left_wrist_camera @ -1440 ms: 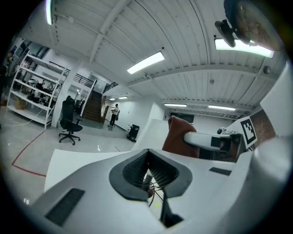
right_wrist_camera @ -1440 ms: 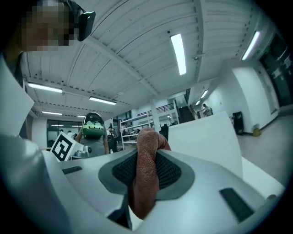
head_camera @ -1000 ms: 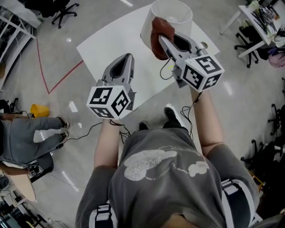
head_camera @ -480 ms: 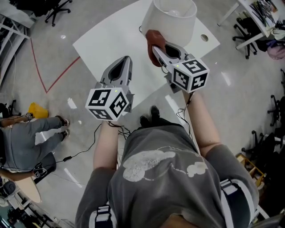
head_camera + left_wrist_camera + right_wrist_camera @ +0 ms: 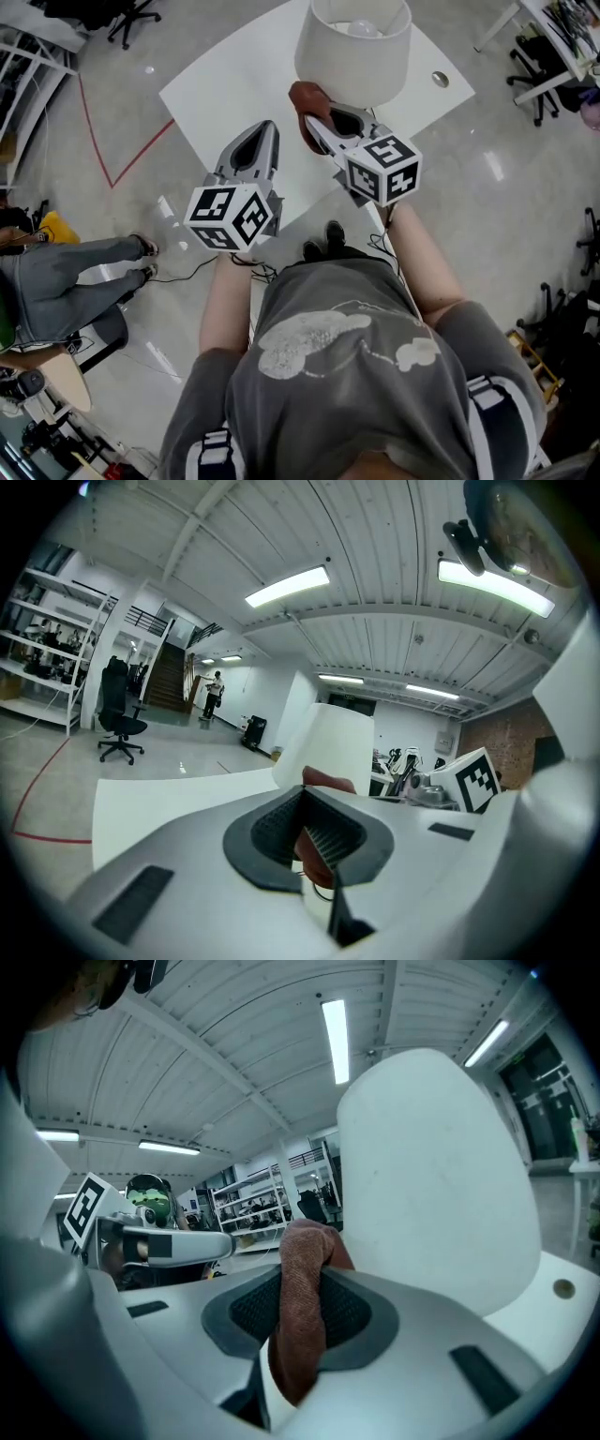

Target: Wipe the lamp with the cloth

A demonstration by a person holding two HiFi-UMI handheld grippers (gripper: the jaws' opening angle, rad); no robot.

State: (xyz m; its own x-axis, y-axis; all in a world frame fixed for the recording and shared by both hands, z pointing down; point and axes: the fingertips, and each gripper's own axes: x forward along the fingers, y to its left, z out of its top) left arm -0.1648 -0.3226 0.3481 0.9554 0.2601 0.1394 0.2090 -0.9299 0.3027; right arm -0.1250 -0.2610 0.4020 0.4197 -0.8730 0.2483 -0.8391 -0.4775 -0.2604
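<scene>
Sliding down the shade over the last second, the right gripper (image 5: 317, 124) now sits at upper centre of the head view. Its jaws pinch the brown cloth (image 5: 304, 99) at the lower edge of the lamp (image 5: 354, 56) on the white table (image 5: 225, 89). That stroke looks finished, so another pass likely follows. Just left of it, the left gripper (image 5: 266, 131) hangs with jaws pressed together, empty.

grey t-shirt (image 5: 337, 356), silver tongs (image 5: 268, 127) with marker cubes (image 5: 232, 216).
</scene>
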